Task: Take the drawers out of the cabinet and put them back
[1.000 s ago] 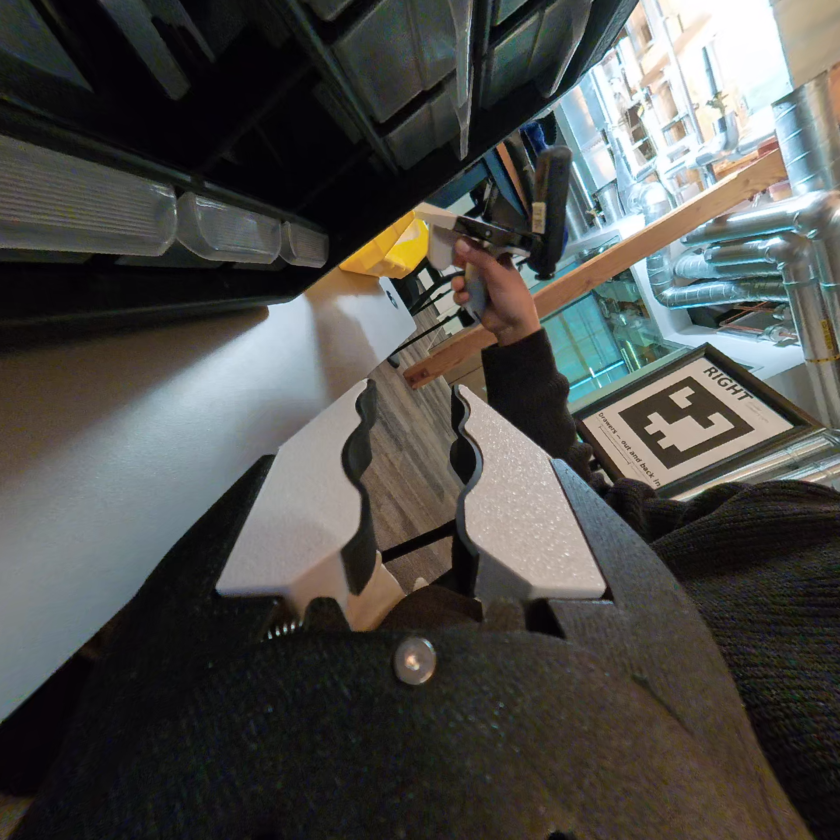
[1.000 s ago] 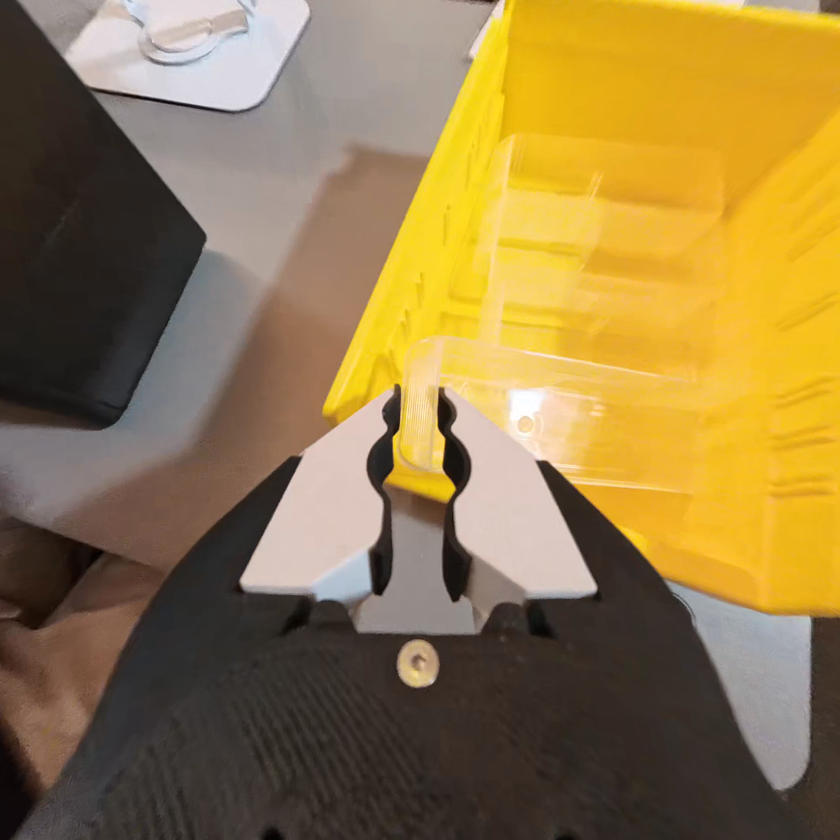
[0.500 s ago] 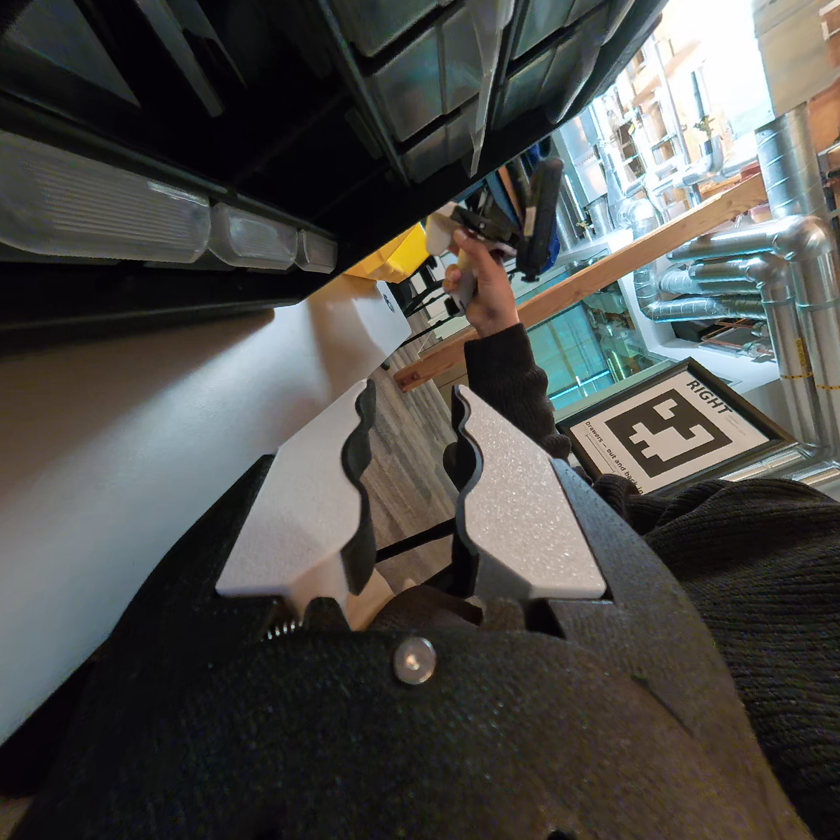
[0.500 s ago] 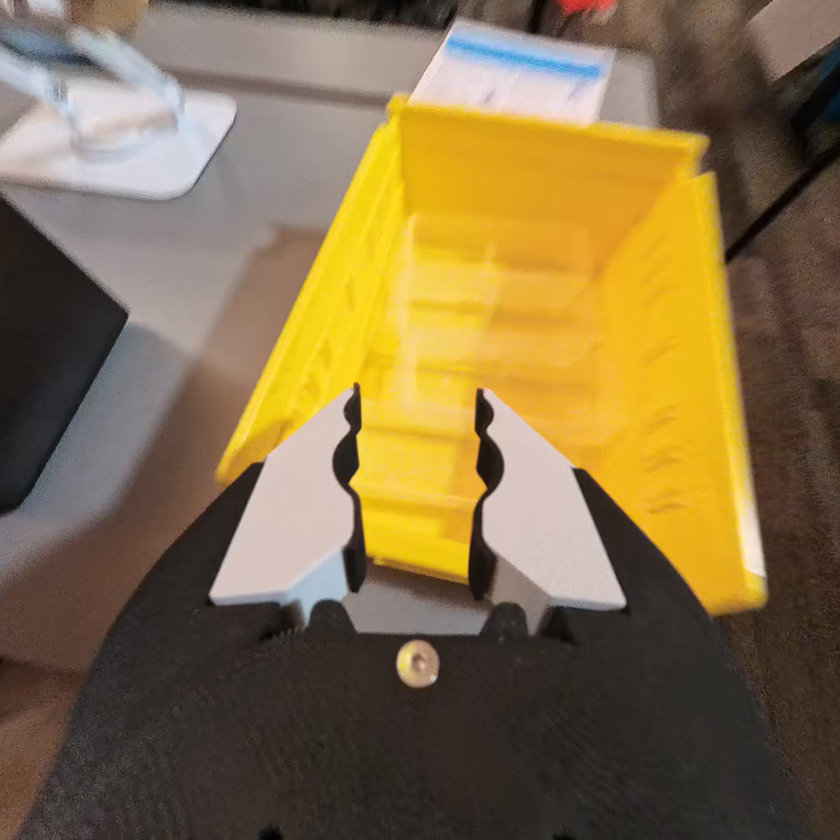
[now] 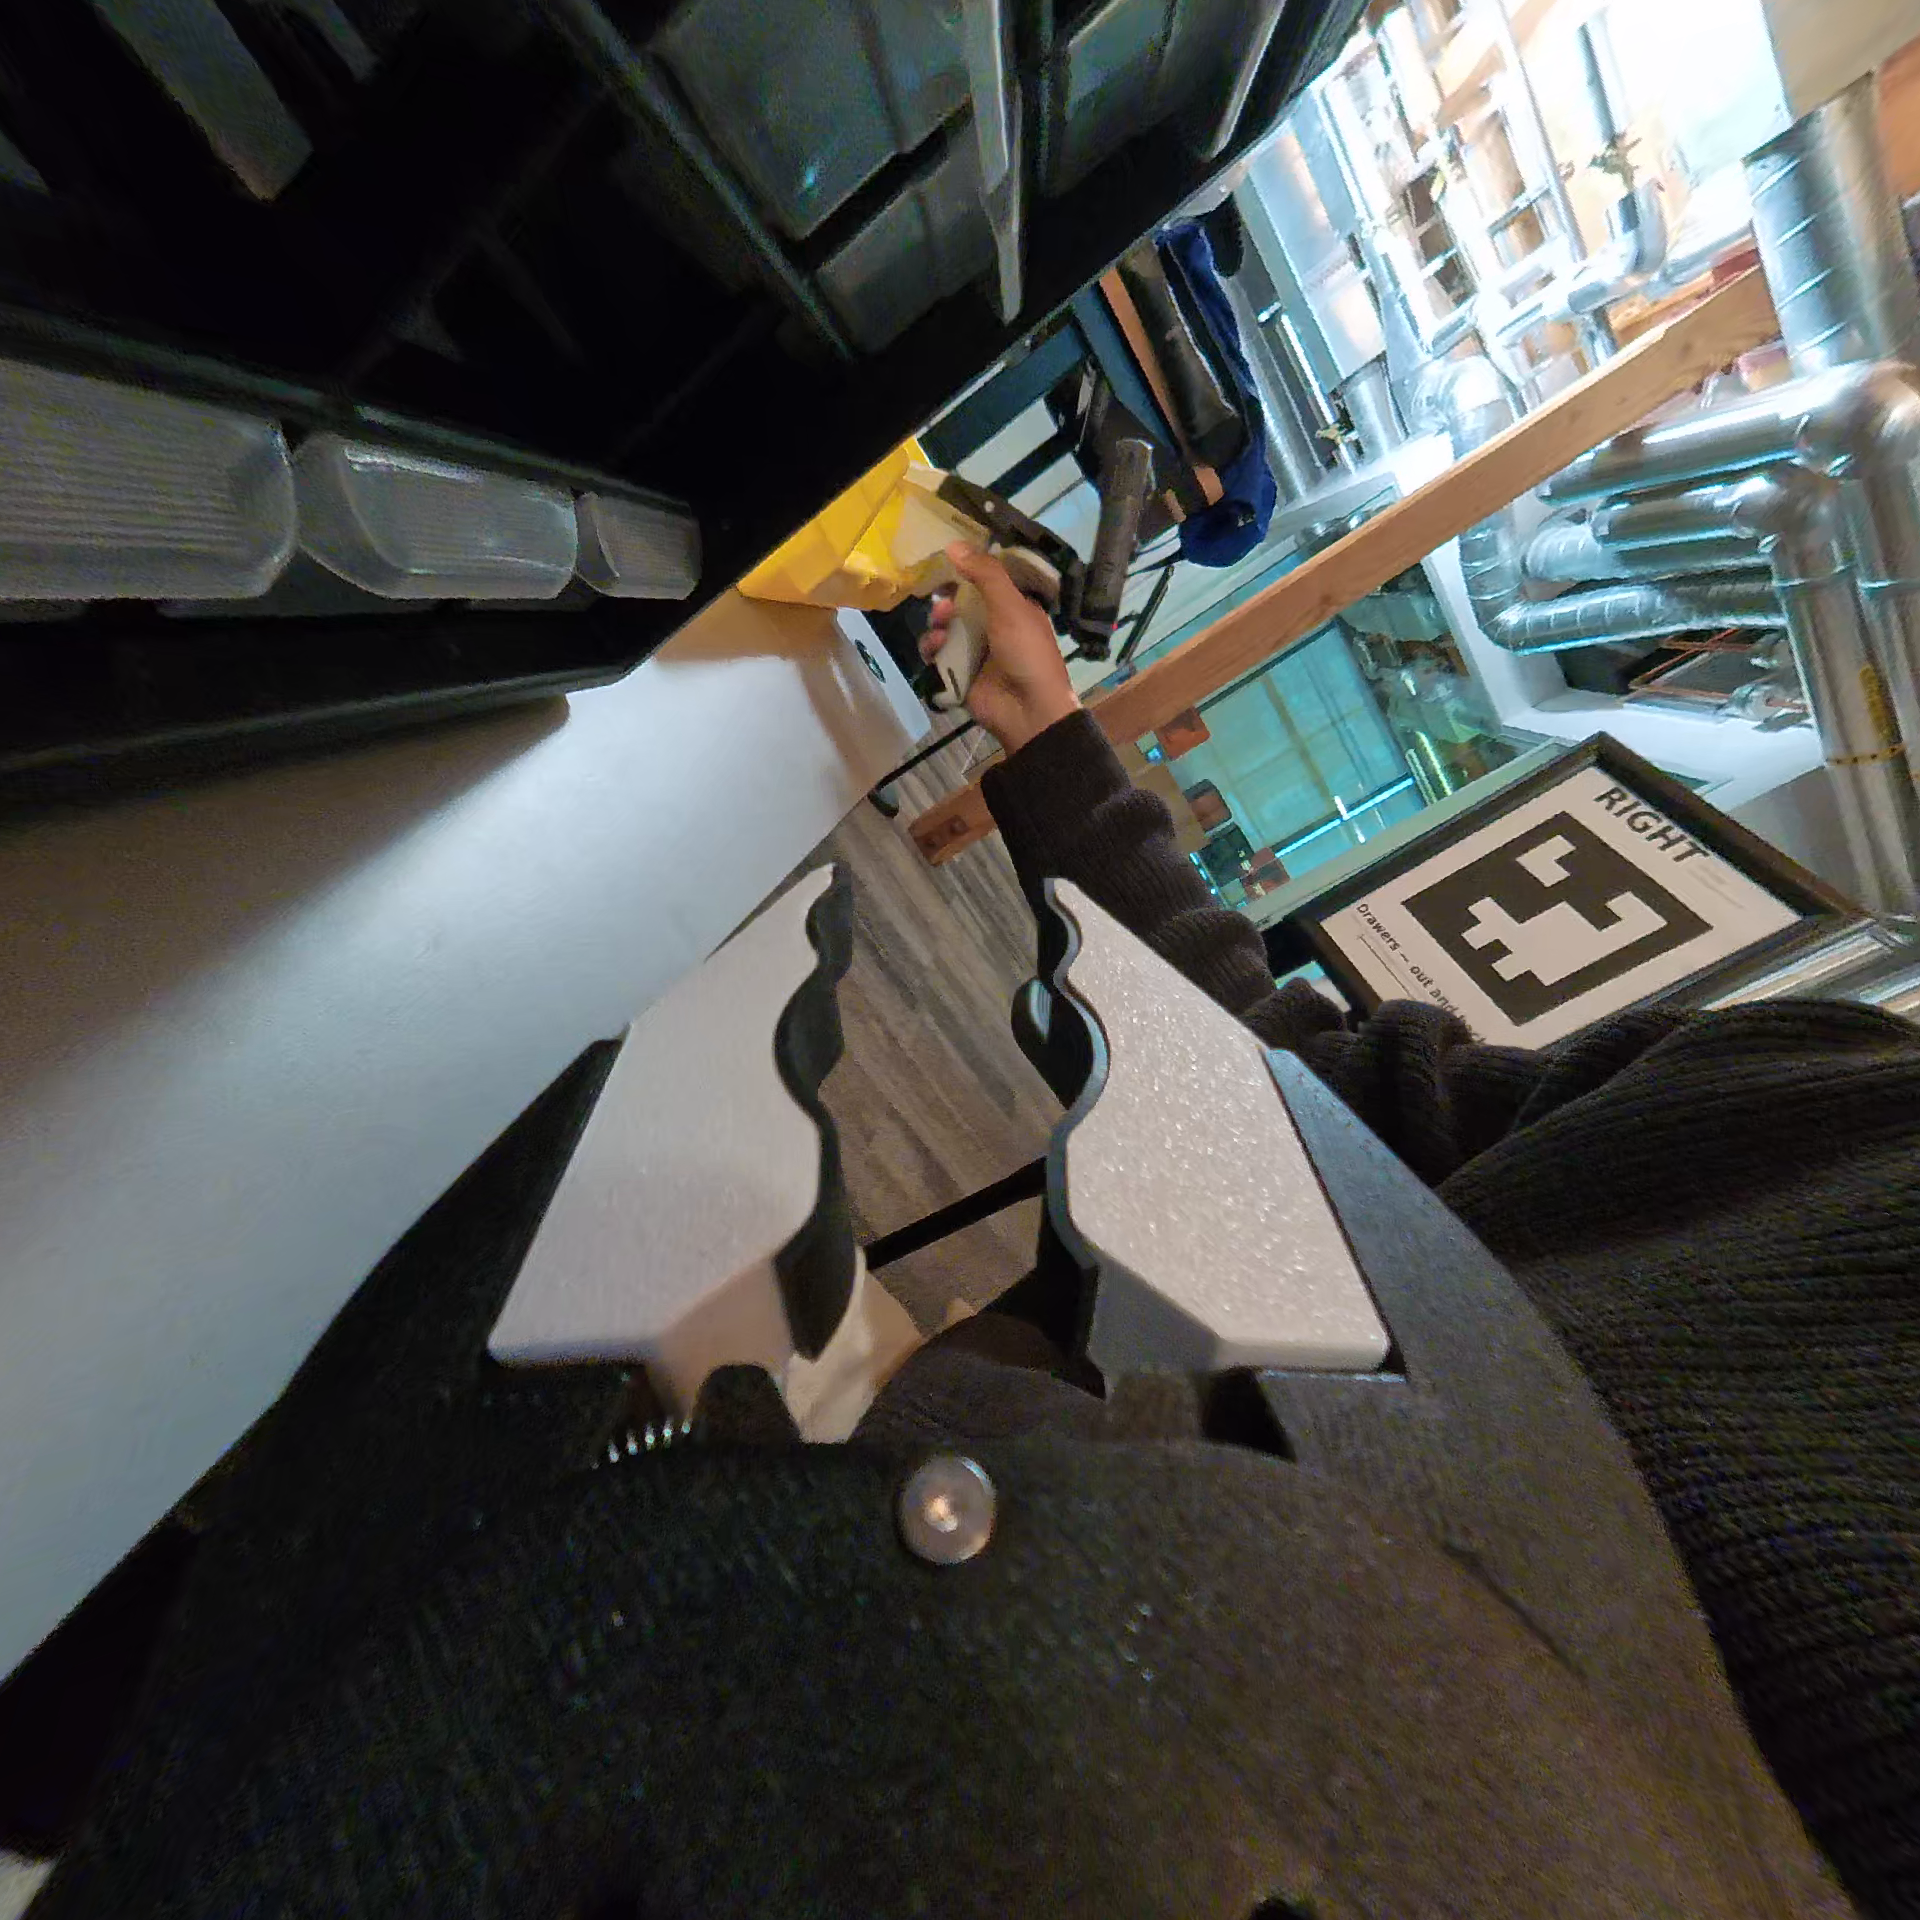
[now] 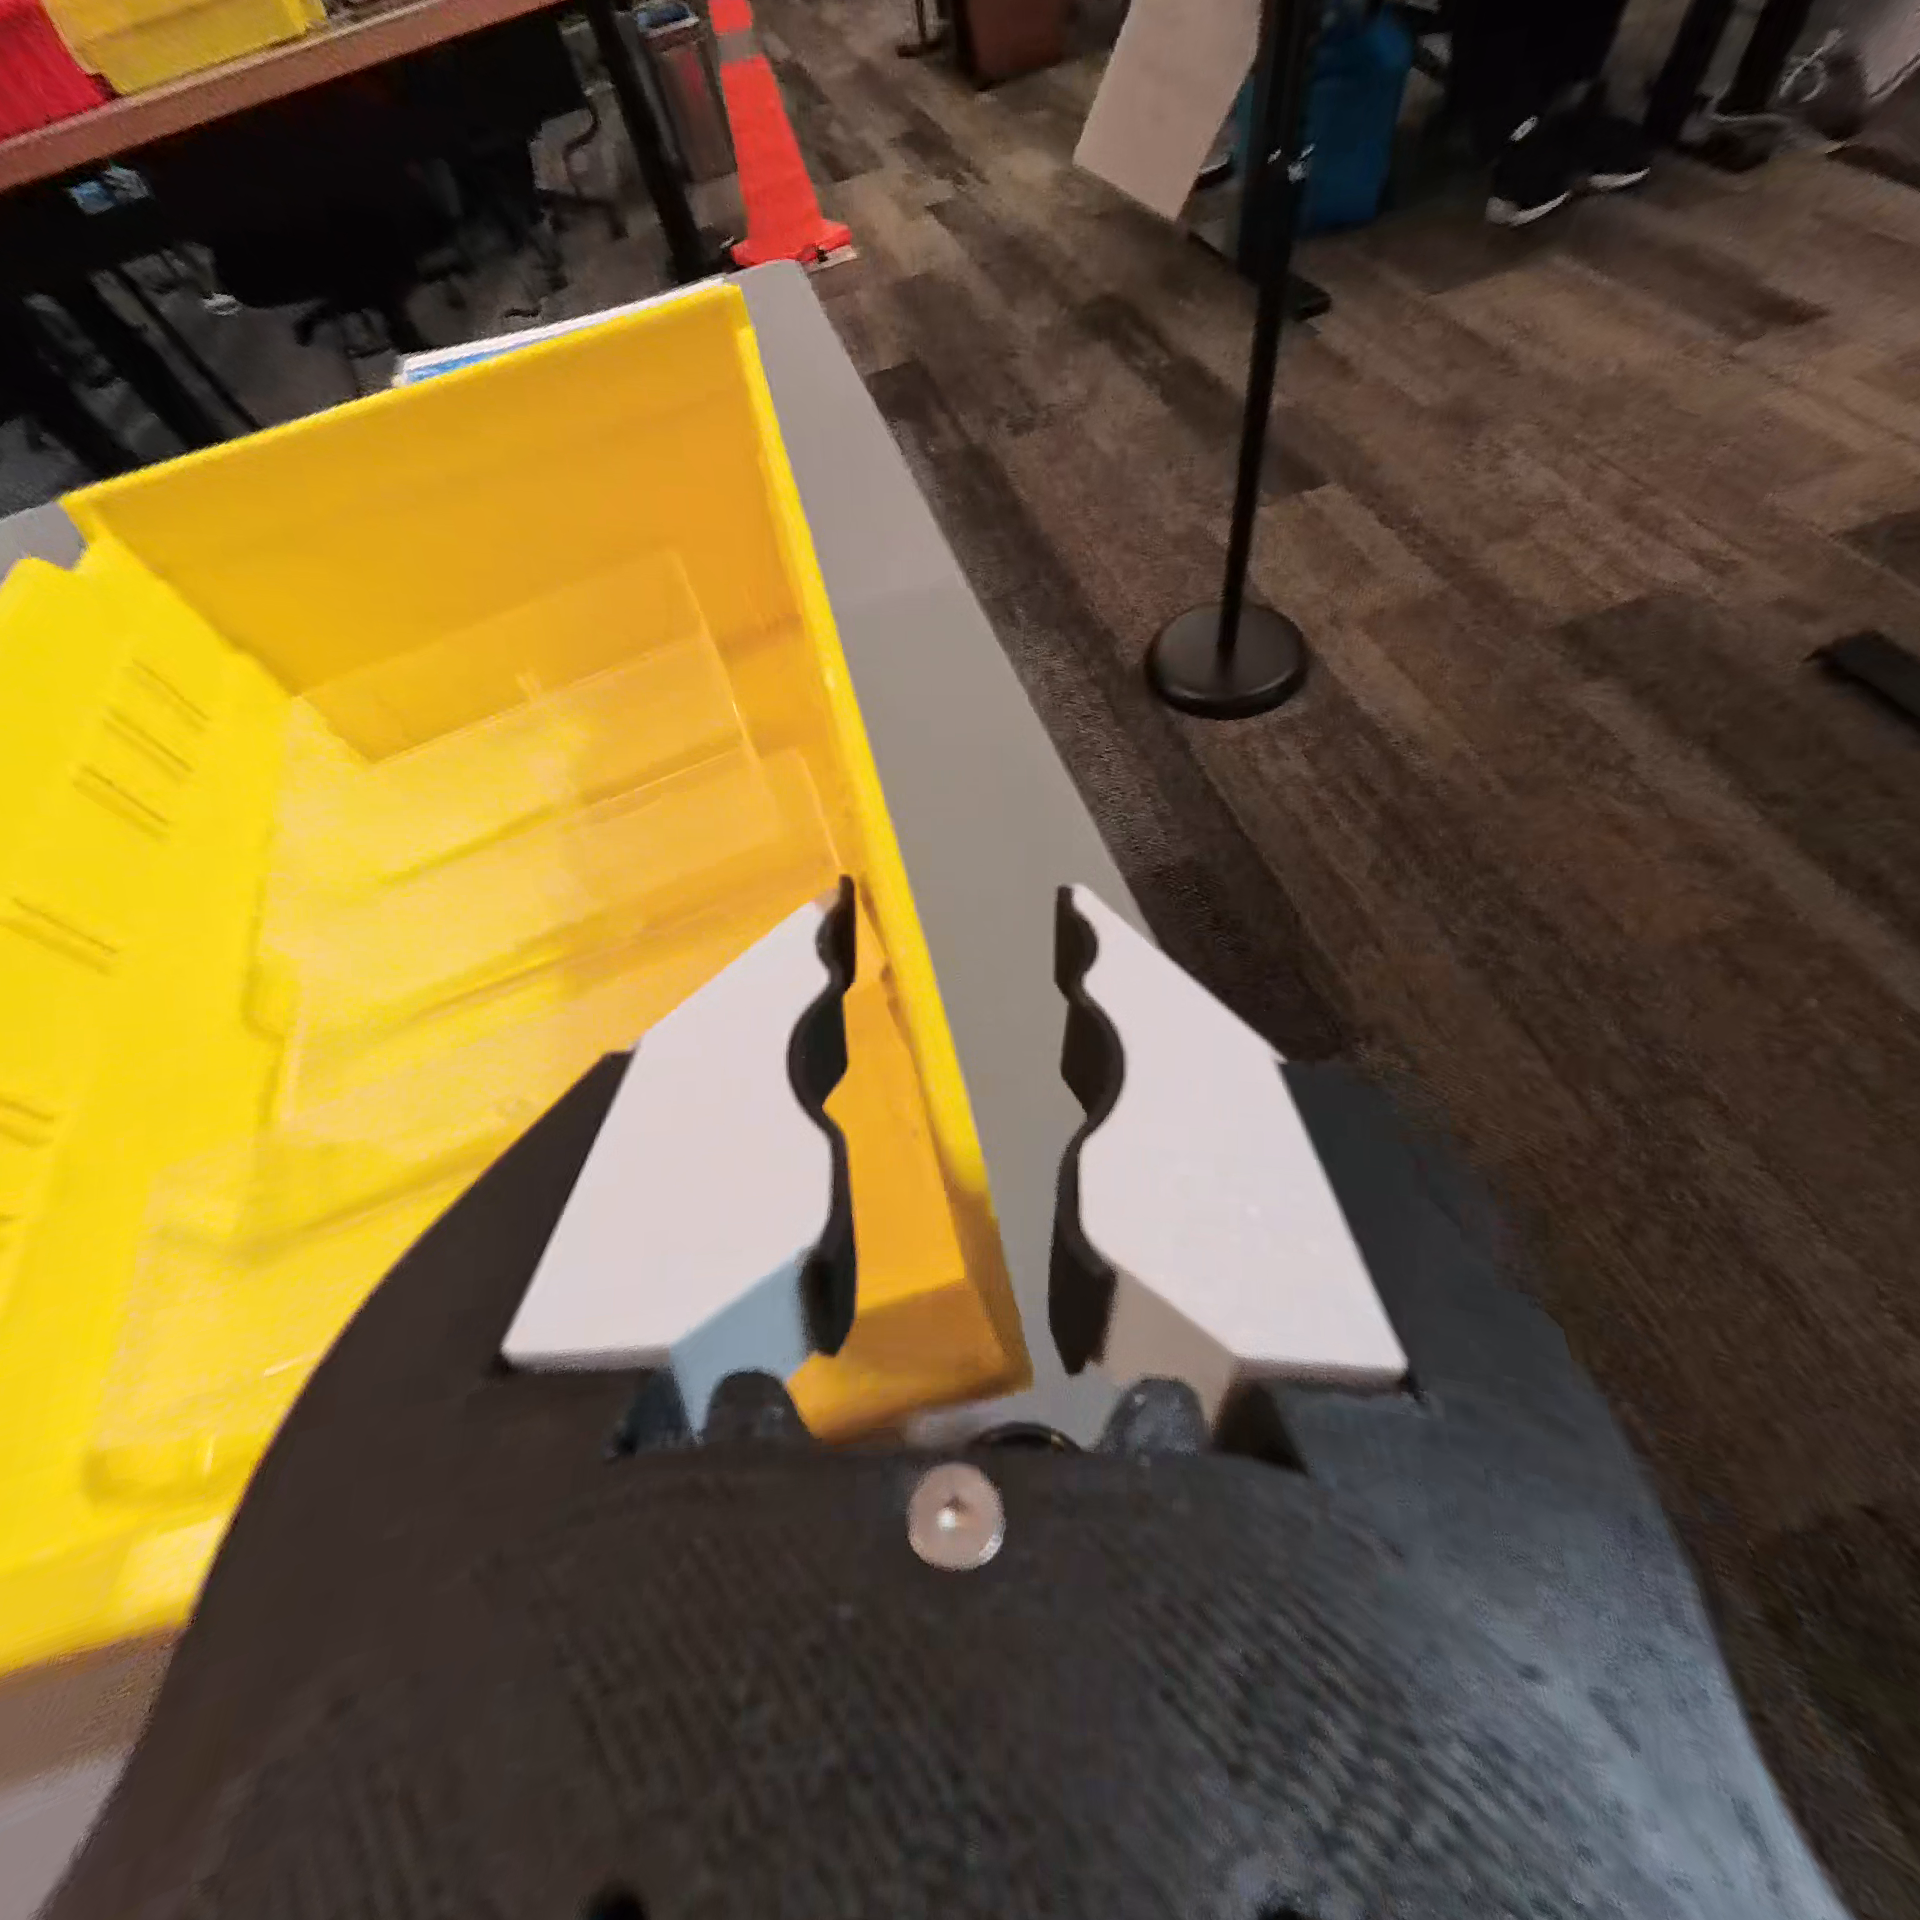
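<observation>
Drawers [image 6: 540,831] clear, blurred in yellow bin [image 6: 436,540]; right tongs [image 6: 951,904] empty, agape; left tongs [image 5: 940,894] likewise

A bright yellow bin [image 6: 436,582] is seen on a pale grey surface [image 6: 914,665]; clear, colourless drawers [image 6: 540,790] are seen inside it; a black cabinet [image 5: 623,343] is shown with translucent ribbed drawer fronts [image 5: 416,525]; an orange cone [image 6: 774,156] is seen on dark wood-grain floor [image 6: 1558,727].
</observation>
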